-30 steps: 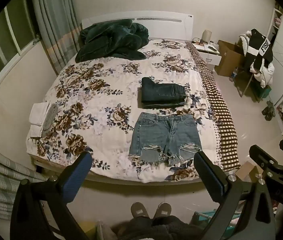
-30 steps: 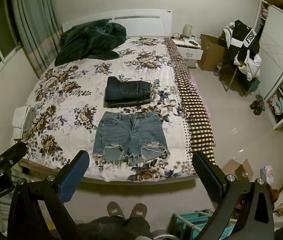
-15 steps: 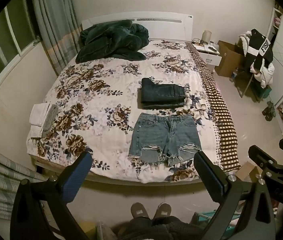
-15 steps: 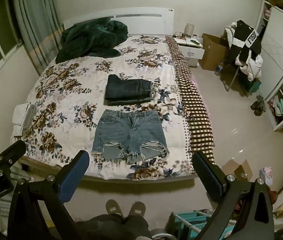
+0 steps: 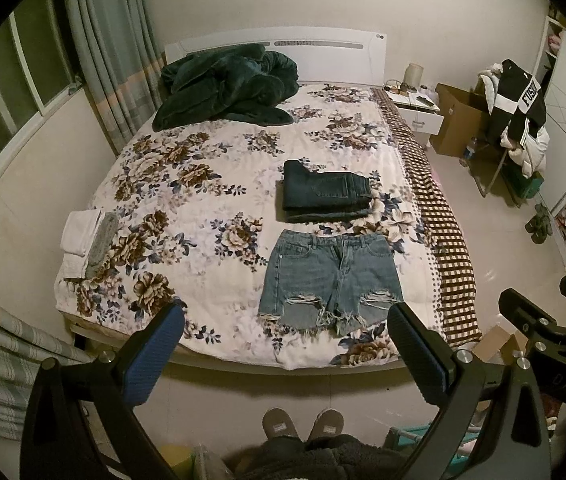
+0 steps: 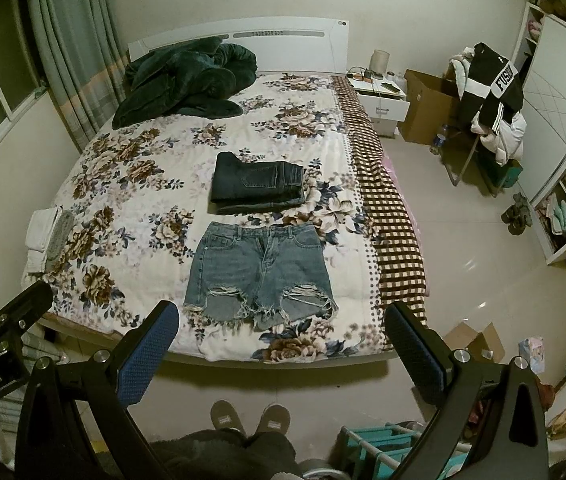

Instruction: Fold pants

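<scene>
We hold the left gripper (image 5: 285,340) above the foot of the bed (image 5: 243,354), its two blue-padded fingers (image 5: 155,354) spread wide with nothing between them. The right gripper (image 6: 281,338) is held the same way, jaws wide apart and empty, and it shows at the right edge of the left wrist view, just beside the left one.

Ahead of both grippers and below them, the light blue denim shorts (image 5: 333,276) lie flat and unfolded on the floral bedspread (image 5: 187,200), waistband away from us and frayed, ripped hems toward us near the foot edge. In the right wrist view the shorts (image 6: 259,274) sit straight ahead between the fingers; in the left wrist view they lie ahead and toward the right finger. Neither gripper touches them.

Just beyond the shorts' waistband lies a folded pair of dark jeans (image 6: 259,186). Farther ahead, at the headboard, a dark green blanket (image 5: 227,88) is heaped. To the far left of the grippers, at the bed's edge, rest folded white and grey cloths (image 5: 89,240). Ahead to the right stand a white nightstand (image 6: 383,100), a cardboard box (image 6: 427,108) and a chair draped with a black and white jacket (image 6: 491,92). Directly below the grippers we see our slippers (image 6: 249,416) on the floor.
</scene>
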Demonstrator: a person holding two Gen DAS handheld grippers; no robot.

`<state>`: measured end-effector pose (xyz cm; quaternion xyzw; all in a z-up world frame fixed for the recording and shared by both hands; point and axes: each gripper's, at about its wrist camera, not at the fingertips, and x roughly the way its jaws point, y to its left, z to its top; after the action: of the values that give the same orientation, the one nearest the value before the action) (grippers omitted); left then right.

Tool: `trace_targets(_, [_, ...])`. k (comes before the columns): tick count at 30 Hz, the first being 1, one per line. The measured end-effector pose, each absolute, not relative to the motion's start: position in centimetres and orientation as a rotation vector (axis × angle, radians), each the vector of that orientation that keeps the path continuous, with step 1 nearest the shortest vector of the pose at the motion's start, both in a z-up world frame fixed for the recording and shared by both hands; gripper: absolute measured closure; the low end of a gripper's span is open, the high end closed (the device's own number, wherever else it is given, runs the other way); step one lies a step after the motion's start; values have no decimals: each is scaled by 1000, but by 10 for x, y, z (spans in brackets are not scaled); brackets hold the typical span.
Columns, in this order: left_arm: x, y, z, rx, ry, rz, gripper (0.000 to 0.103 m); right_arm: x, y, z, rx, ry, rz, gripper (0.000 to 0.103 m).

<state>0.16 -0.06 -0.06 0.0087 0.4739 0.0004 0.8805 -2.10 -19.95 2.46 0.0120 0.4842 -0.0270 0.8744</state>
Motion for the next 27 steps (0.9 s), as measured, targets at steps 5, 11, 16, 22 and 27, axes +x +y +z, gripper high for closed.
trace_targets(5, [5,2,4,18,986,1,0,-22,-201,24,28,1013,-54,0])
trace_targets(11, [5,1,4,20,983,2,0,-22,-201,24,28,1011,-54,0])
trace_targets(16, [10,3,12,20,980,1,0,-20,-200,28,29,1010,-53,0])
trace_targets(22, [12,4,17,21,977,1,0,-16,-197,34,33,1004,-52,0])
trace_targets(27, [16,8,22,21,974,3,0,-16,-197,35,32,1004,-51,0])
